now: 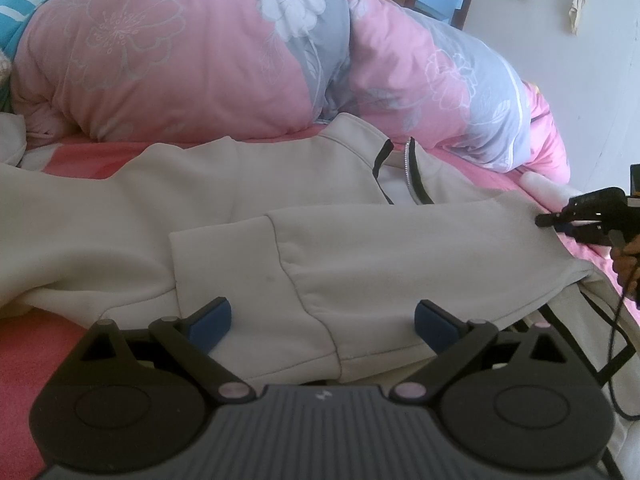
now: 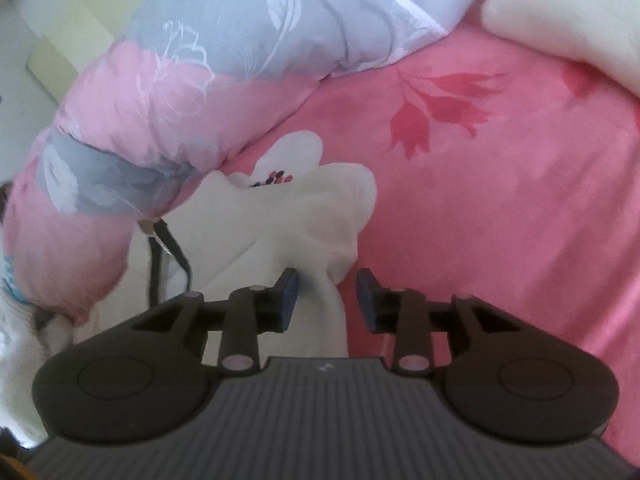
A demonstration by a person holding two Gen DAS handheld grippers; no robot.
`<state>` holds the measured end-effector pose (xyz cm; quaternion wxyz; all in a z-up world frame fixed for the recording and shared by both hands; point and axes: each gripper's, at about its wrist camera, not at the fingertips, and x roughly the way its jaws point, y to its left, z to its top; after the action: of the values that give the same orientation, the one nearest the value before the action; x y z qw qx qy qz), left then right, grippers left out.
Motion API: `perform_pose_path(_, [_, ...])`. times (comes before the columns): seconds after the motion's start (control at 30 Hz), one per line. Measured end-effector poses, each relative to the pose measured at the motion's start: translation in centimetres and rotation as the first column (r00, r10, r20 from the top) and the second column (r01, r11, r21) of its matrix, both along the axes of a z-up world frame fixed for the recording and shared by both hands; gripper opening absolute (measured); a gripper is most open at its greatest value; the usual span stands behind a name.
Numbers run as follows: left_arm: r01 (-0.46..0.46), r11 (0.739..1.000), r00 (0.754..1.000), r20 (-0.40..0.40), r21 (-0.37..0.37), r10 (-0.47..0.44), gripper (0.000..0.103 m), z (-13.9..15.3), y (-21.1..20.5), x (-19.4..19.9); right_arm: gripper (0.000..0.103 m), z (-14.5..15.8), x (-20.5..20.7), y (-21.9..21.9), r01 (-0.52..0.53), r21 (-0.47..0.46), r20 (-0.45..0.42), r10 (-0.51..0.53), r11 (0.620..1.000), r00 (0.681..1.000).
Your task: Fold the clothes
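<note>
Garment: a cream zip-up jacket (image 1: 248, 208) lies spread on the pink floral bedsheet (image 2: 500, 208), in front of a rolled pink and grey quilt (image 1: 192, 64); its zipper (image 1: 408, 168) lies open at the collar.

Step in hand: judged as the sleeve fold. One sleeve (image 1: 360, 264) already lies across the body, with its cuff (image 1: 224, 272) toward the left claw.

Left claw (image 1: 322, 322): wide open, hovering just over the folded sleeve near the hem, gripping nothing.

Right claw (image 2: 327, 298): its jaws stand narrowly apart with a bunched fold of cream cloth (image 2: 320, 240) between them. The left pad (image 2: 289, 296) touches the cloth; the right pad (image 2: 366, 300) stands clear, so nothing is pinched.

Next move: probably the right claw must either close firmly on that shoulder edge or draw clear, before the jacket body is folded over; the left claw would need to drop and pinch the hem.

Left wrist view only: the whole layout of the jacket, and the right claw (image 1: 560, 220) at the shoulder edge with a hand (image 1: 628, 256) behind it.

Right wrist view only: the gap at the right pad, and a white plush shape (image 2: 568, 24) on the bed's far corner.
</note>
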<state>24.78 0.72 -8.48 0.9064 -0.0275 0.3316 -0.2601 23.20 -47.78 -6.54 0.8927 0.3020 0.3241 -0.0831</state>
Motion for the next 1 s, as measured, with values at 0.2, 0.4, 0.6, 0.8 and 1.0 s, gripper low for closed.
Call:
perform_pose_path(0.2, [-0.001, 1.000, 1.000, -0.001, -0.003, 0.001, 0.099, -0.1, 0.0, 0.0, 0.007, -0.5, 0.0, -1.1, 0.022, 0.033, 0.060, -0.024, 0.999, 0.998])
perform_pose_path(0.4, [-0.003, 1.000, 1.000, -0.002, -0.004, 0.003, 0.099, 0.0, -0.1, -0.1, 0.040, -0.6, 0.4, -2.6, 0.058, 0.114, 0.088, -0.069, 0.992, 0.994])
perform_pose_path(0.6, [-0.004, 1.000, 1.000, -0.002, -0.019, 0.004, 0.100, 0.0, 0.0, 0.0, 0.047, -1.6, 4.1, -3.5, 0.013, 0.114, 0.019, -0.016, 0.993, 1.000])
perform_pose_path(0.8, [-0.032, 0.999, 0.999, 0.008, -0.044, 0.032, 0.100, 0.3, 0.3, 0.3, 0.007, -1.6, 4.6, -2.5, 0.010, 0.045, 0.128, -0.016, 0.999, 0.992])
perform_pose_path(1.0, [-0.034, 0.999, 0.999, 0.011, -0.036, 0.035, 0.100, 0.3, 0.3, 0.2, 0.008, -4.8, 4.3, -4.4, 0.126, 0.179, 0.140, -0.152, 0.976, 0.978])
